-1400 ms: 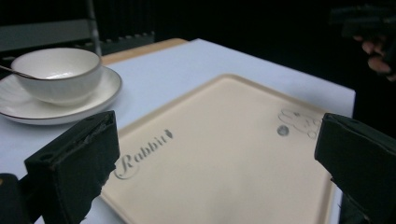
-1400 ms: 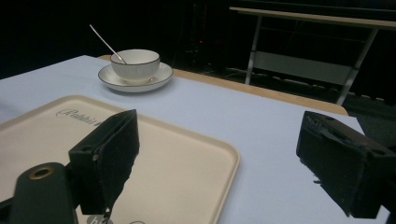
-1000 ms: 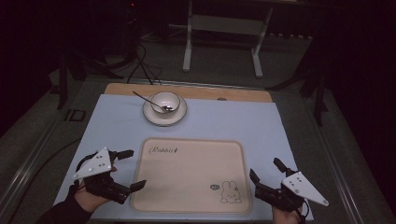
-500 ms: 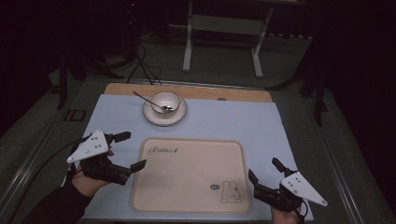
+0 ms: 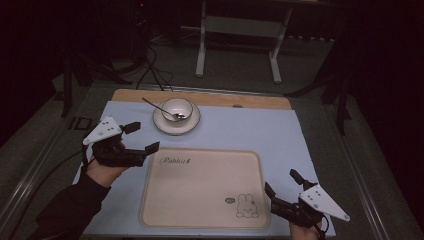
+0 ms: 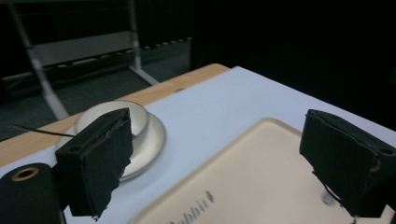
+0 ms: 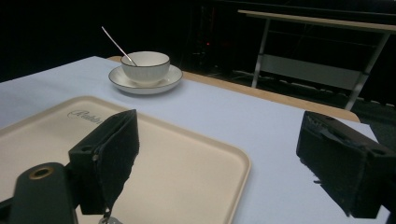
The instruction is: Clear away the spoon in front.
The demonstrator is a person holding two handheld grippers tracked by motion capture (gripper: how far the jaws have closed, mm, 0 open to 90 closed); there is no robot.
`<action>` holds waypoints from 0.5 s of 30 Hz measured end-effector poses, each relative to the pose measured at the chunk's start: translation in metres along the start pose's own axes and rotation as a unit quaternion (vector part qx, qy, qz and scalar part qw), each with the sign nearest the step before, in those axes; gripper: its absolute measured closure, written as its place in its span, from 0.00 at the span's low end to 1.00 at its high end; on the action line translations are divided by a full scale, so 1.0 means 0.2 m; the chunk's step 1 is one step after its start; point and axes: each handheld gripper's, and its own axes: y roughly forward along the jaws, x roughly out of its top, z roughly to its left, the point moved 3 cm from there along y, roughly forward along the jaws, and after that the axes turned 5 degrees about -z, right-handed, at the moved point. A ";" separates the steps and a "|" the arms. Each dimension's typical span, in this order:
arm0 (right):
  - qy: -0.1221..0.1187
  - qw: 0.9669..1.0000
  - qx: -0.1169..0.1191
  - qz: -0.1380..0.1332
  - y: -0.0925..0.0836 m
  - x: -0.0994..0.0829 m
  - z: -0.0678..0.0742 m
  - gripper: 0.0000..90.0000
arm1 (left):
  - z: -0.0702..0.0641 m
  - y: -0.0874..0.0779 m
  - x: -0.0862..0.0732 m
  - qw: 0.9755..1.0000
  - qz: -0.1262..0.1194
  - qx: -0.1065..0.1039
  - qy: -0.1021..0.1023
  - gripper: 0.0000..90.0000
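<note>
**Tray and place setting before any transfer — both grippers empty.**

The table carries a pale blue mat, and on the mat lies the beige tray, taken here as the landmark; its surface is bare apart from printed lettering and a rabbit figure. Beyond the tray's far edge, well apart from it, stands the saucer bearing the bowl, with the spoon resting in the bowl, handle leaning away. The left gripper hovers just off the tray's far left corner, between tray and saucer, jaws wide though they have just been closing a little — nothing lies between them. The right gripper sits at the tray's near right corner, jaws spread, holding nothing. By this reading the work is at its start: the crockery is untouched, and reaching, gripping and moving it all remain.
</note>
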 end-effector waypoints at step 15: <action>-0.003 1.000 0.005 0.003 0.00 0.00 0.01 0.15 | 0.21 0.16 -0.04 0.997 -0.007 0.063 -0.044 0.20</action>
